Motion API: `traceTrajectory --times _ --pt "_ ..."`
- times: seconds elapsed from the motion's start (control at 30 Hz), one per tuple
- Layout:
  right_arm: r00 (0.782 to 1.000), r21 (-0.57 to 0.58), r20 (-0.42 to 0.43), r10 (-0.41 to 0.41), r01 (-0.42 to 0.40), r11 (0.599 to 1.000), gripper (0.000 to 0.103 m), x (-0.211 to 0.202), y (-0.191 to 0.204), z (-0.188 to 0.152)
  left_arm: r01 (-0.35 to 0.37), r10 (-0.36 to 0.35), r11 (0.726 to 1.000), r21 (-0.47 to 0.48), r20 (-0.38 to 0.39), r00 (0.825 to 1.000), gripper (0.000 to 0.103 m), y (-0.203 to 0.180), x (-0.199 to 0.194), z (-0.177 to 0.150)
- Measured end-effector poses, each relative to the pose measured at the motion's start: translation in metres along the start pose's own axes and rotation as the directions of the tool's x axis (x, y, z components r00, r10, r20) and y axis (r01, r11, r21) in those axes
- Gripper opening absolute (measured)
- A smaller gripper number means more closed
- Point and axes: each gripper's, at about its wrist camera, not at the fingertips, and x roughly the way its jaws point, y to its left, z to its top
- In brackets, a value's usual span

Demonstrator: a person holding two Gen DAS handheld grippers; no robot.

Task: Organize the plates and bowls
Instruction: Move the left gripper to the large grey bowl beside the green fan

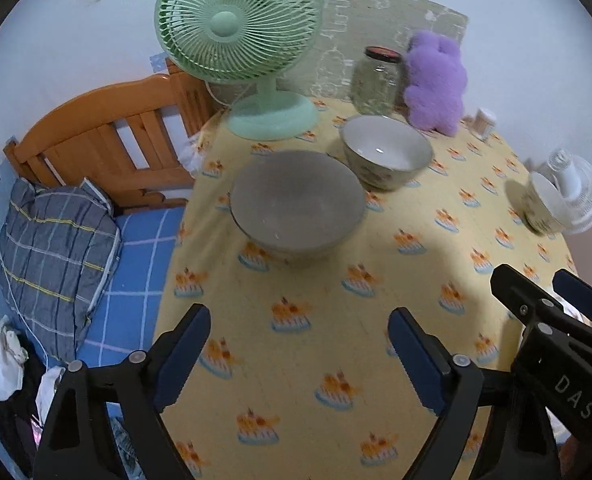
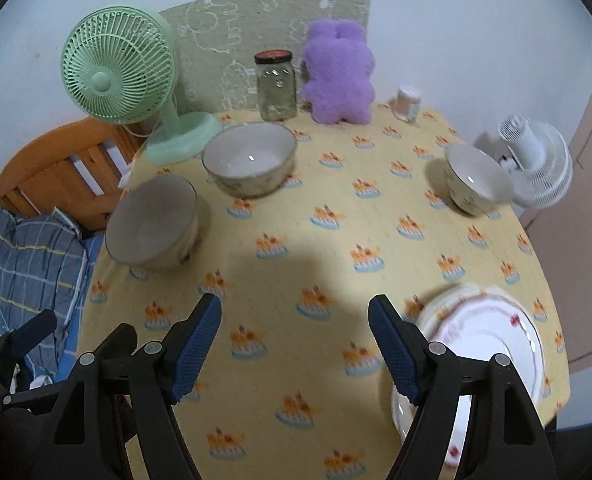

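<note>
Three patterned bowls stand apart on the yellow tablecloth. The largest bowl is at the left. A medium bowl stands behind it near the jar. A small bowl is at the right edge. A stack of white plates with red trim lies at the front right, partly behind my right finger. My left gripper is open and empty, in front of the largest bowl. My right gripper is open and empty over the cloth, left of the plates; it also shows in the left wrist view.
A green fan, a glass jar, a purple plush toy and a small white container line the table's back. A white fan stands off the right edge. A bed with a wooden headboard and pillow lies left.
</note>
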Motion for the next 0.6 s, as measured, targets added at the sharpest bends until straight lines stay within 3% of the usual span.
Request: traceTrajectory --times 0.03,0.27,0.5,0.57,0.6 --pt "1.000 -0.004 0.002 0.006 -0.006 1.000 0.079 0.006 0.004 0.005 -0.008 0.008 1.000 -0.009 0.013 1.000 0.083 0.003 0.004 0.005" --pt "0.999 0.008 0.019 0.046 -0.046 0.999 0.075 0.046 0.028 0.037 -0.056 0.057 0.998 -0.028 0.059 0.997 0.081 0.017 0.035 0.036" --pt "0.998 0.008 0.022 0.058 -0.058 0.998 0.074 0.074 0.045 0.060 -0.057 0.059 0.997 -0.044 0.067 0.996 0.074 0.028 0.060 0.059" --pt "0.998 0.007 0.017 0.064 -0.064 0.998 0.071 0.080 0.050 0.065 -0.054 0.056 0.998 -0.037 0.068 0.996 0.070 0.031 0.066 0.065" --pt "0.998 0.007 0.011 0.067 -0.067 0.998 0.070 0.084 0.052 0.067 -0.056 0.058 0.998 -0.028 0.067 0.996 0.062 0.031 0.070 0.069"
